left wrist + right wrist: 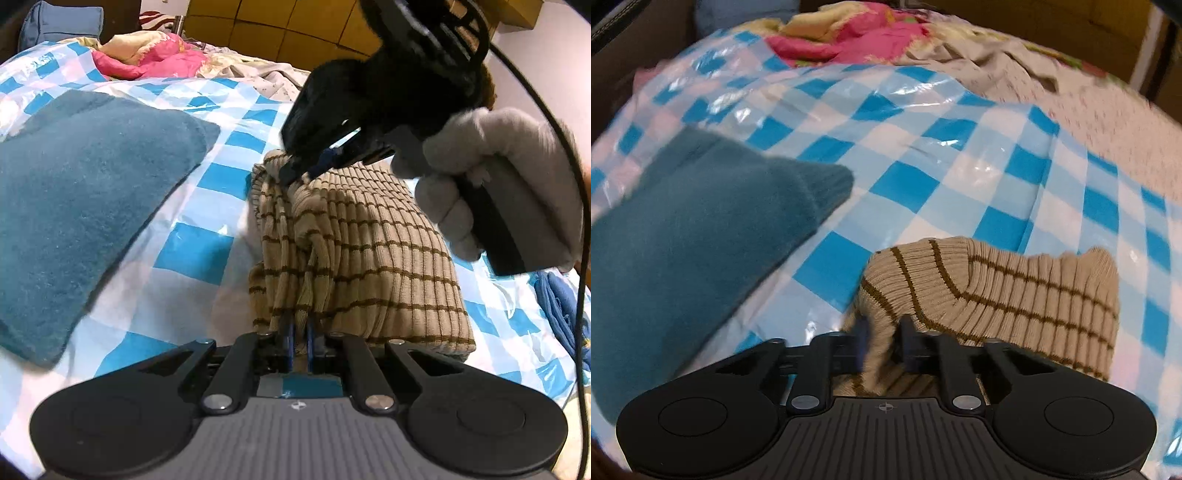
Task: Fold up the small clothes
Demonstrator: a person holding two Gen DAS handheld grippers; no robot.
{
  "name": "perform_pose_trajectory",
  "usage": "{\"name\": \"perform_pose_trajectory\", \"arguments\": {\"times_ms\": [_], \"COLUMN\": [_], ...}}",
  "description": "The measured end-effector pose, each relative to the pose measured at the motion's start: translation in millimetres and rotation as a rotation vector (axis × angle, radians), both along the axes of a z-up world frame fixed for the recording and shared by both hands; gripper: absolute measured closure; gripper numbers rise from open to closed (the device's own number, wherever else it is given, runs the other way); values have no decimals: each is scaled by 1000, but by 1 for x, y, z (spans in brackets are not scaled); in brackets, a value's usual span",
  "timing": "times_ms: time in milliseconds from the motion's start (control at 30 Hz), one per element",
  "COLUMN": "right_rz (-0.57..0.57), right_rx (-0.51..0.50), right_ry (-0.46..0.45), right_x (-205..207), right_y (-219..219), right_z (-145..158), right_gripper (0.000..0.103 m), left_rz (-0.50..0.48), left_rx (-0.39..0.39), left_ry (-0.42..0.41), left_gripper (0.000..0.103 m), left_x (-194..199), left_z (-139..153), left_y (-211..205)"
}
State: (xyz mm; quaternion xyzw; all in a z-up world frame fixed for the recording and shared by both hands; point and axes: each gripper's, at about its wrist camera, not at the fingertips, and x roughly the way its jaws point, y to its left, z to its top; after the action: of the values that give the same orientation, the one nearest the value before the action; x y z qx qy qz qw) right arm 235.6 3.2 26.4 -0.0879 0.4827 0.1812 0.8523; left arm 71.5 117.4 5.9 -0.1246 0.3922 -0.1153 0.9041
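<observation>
Mid-fold: beige striped knit garment (354,254) on blue checked bed cover (192,254), pinched at near edge by left hand-held gripper (300,332), far edge by right hand-held gripper (882,332). Next, probably: lifting both edges together, evenly.

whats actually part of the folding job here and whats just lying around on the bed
In the job:
striped beige garment
left gripper, shut on it
right gripper, shut on it

Lying about:
teal cloth
pink bedding
checked plastic sheet
blue cloth
</observation>
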Motion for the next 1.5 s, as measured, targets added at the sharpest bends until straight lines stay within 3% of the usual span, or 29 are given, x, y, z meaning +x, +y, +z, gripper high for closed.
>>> {"name": "perform_pose_trajectory", "arguments": {"times_ms": [233, 433, 600, 733, 867, 1100, 1167, 1333, 1500], "right_rz": [-97, -91, -120, -115, -122, -245, -251, -241, -239], "right_rx": [176, 143, 235, 336, 357, 369, 362, 292, 309], "right_ry": [-29, 37, 37, -12, -64, -55, -18, 7, -8], "right_x": [8, 15, 12, -12, -53, -124, -134, -147, -155], "right_y": [-12, 8, 2, -30, -81, -162, -168, -160, -165], "right_z": [20, -20, -5, 20, 36, 16, 2, -31, -34], "right_gripper": [95, 94, 86, 79, 75, 72, 72, 72, 73], "left_rz": [52, 56, 70, 92, 91, -40, -69, -66, -58], "left_rx": [-7, 57, 53, 24, 22, 50, 57, 212, 253], "left_ry": [25, 62, 62, 37, -34, -130, -109, 38, 48], "left_gripper": [84, 83, 83, 83, 83, 83, 83, 83, 83], "left_x": [-1, -1, -6, -13, -14, 16, 27, 45, 30], "left_z": [-1, -3, 2, 11, 27, 48, 43, 8, 3], "left_y": [8, 3, 6, 14, 12, -30, -39, -53, -56]}}
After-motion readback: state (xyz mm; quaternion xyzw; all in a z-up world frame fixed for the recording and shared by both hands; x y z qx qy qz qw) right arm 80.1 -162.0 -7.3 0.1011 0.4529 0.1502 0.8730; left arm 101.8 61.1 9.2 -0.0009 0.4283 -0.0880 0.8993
